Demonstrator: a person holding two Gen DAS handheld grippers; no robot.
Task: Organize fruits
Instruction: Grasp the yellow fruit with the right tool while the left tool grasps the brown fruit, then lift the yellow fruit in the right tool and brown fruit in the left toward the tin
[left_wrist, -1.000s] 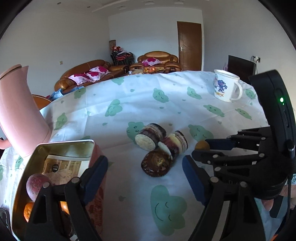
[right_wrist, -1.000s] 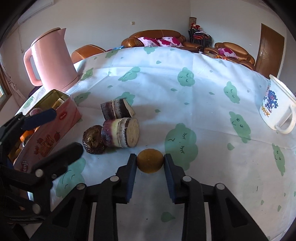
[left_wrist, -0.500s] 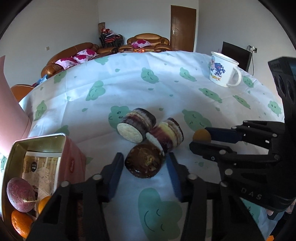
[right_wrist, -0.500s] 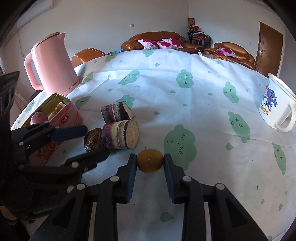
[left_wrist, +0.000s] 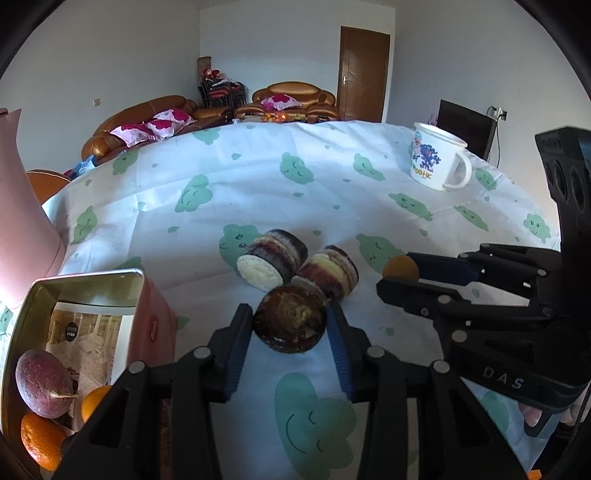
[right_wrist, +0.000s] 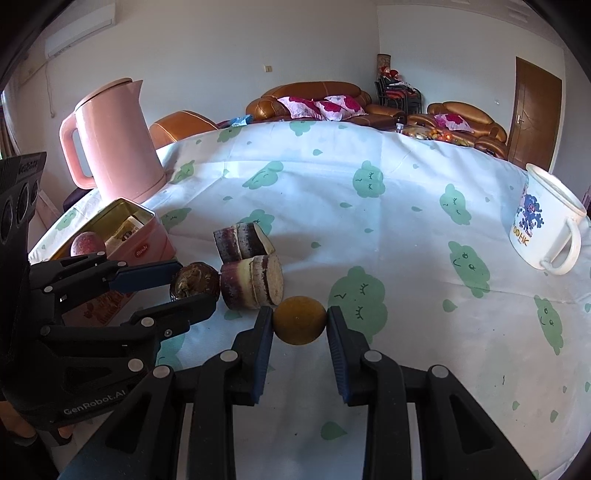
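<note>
Table: a white cloth (right_wrist: 369, 236) printed with green smiling clouds covers the table.
Room: brown leather sofas (left_wrist: 147, 118) with pink flowered cushions stand behind the table, and a brown door (left_wrist: 364, 74) is in the far wall.
On the table: a pink kettle (right_wrist: 114, 140) at far left, a white cartoon mug (right_wrist: 543, 225) at far right, and a pink tin (left_wrist: 85, 332) lying open near my left side.
In the tin: a purple round fruit (left_wrist: 42, 384) and two oranges (left_wrist: 40, 441), partly cut off by the picture edge.
My left tool (left_wrist: 290, 325): its blue pads sit against both sides of a dark brown wrinkled fruit (left_wrist: 290, 323) that rests on the cloth; it grips this fruit.
My right tool (right_wrist: 300, 325): clenched on a small yellow-brown round fruit (right_wrist: 300, 320), low over the cloth.
Beside them: two cut sugarcane pieces (right_wrist: 253, 280), purple-skinned, just beyond both fruits.
Hard to tell: whether the yellow-brown fruit touches the cloth.
My hands: mostly hidden; only fingertips (left_wrist: 532, 417) show behind the right tool.
</note>
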